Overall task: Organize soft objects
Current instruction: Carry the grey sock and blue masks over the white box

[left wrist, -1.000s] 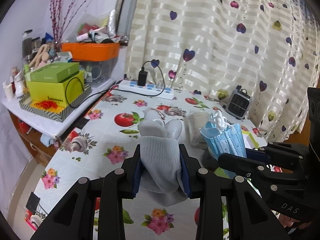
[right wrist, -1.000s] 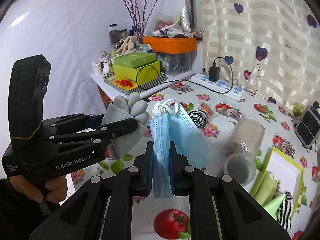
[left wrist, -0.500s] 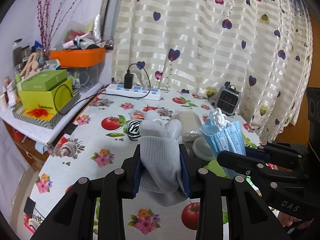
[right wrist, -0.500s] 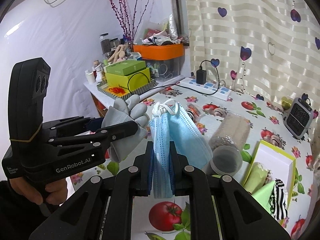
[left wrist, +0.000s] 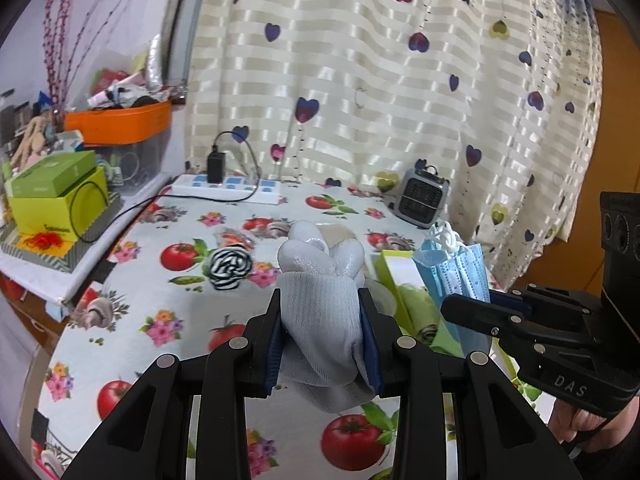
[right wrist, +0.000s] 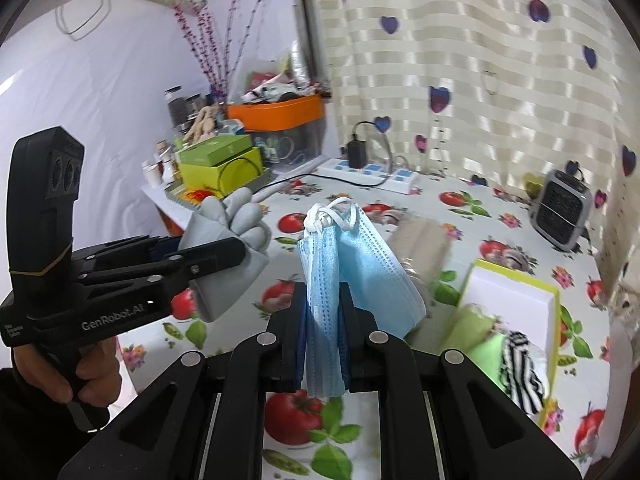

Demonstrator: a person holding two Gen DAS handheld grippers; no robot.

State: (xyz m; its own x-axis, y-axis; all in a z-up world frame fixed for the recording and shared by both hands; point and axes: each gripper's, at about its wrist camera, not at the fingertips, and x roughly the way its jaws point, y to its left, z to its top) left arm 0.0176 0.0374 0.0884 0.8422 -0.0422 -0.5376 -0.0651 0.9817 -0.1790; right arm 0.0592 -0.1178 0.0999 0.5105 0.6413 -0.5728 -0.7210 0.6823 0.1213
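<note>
Both your grippers swung toward the yellow box [right wrist: 516, 304] — left gripper [left wrist: 322, 338] clamped on grey glove [left wrist: 320, 320], right gripper [right wrist: 323, 334] clamped on blue masks [right wrist: 324, 292].

Both your grippers are matte black linkage frames with silver rivets behind the jaws and blue pads on the inner jaw faces. Left gripper [right wrist: 224, 254] reads "GenRobot.AI" in white on its side behind the jaws; right gripper [left wrist: 472, 308] reads "DAS". Your sleeves look dark.
</note>
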